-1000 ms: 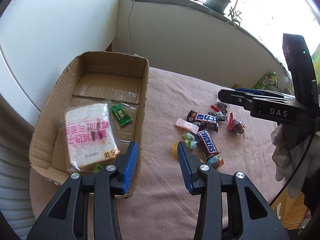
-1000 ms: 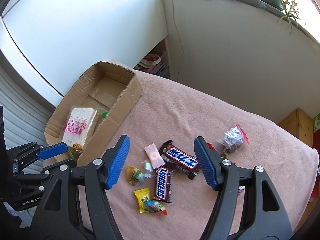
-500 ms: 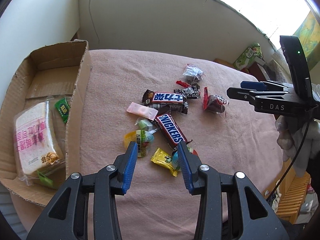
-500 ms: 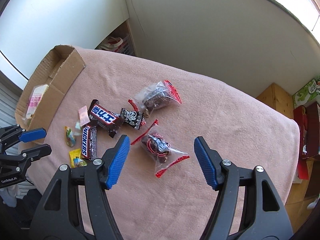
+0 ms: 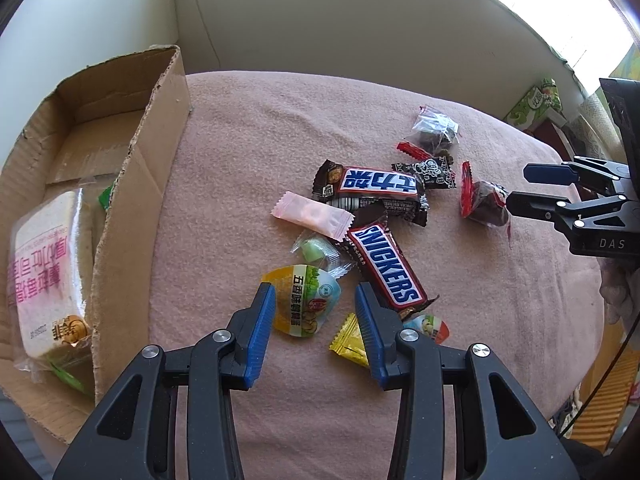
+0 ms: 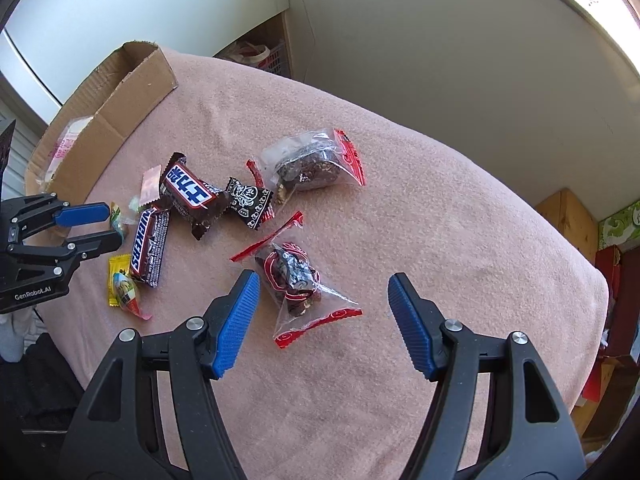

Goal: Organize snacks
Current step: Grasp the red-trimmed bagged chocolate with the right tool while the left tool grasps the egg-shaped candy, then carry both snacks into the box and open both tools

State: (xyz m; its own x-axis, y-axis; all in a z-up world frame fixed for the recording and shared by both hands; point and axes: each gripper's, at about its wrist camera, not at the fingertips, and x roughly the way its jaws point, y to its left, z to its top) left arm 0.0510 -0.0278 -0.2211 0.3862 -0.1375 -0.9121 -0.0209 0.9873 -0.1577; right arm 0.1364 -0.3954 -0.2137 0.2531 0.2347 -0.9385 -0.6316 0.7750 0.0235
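Several snacks lie on a pink blanket (image 5: 248, 152). My left gripper (image 5: 315, 304) is open, its fingers either side of a yellow-green egg-shaped packet (image 5: 304, 304). A Snickers bar (image 5: 386, 268), a pink candy (image 5: 312, 216) and a yellow candy (image 5: 350, 342) lie close by. My right gripper (image 6: 322, 300) is open and empty, just short of a clear red-edged bag of dark sweets (image 6: 296, 280). A second such bag (image 6: 310, 160) lies further off. The cardboard box (image 5: 136, 184) at the left holds a bread pack (image 5: 44, 272).
A second Snickers bar (image 6: 188, 194) and a black patterned candy (image 6: 250, 202) lie mid-blanket. A white wall (image 5: 320, 20) runs behind the table. Green boxes (image 5: 536, 104) and wooden furniture (image 6: 568, 216) stand off the right edge.
Both grippers swung right, away from the box, and came lower over the snack pile. The left now straddles the egg-shaped packet; the right faces the red-edged bag. Both stayed open.
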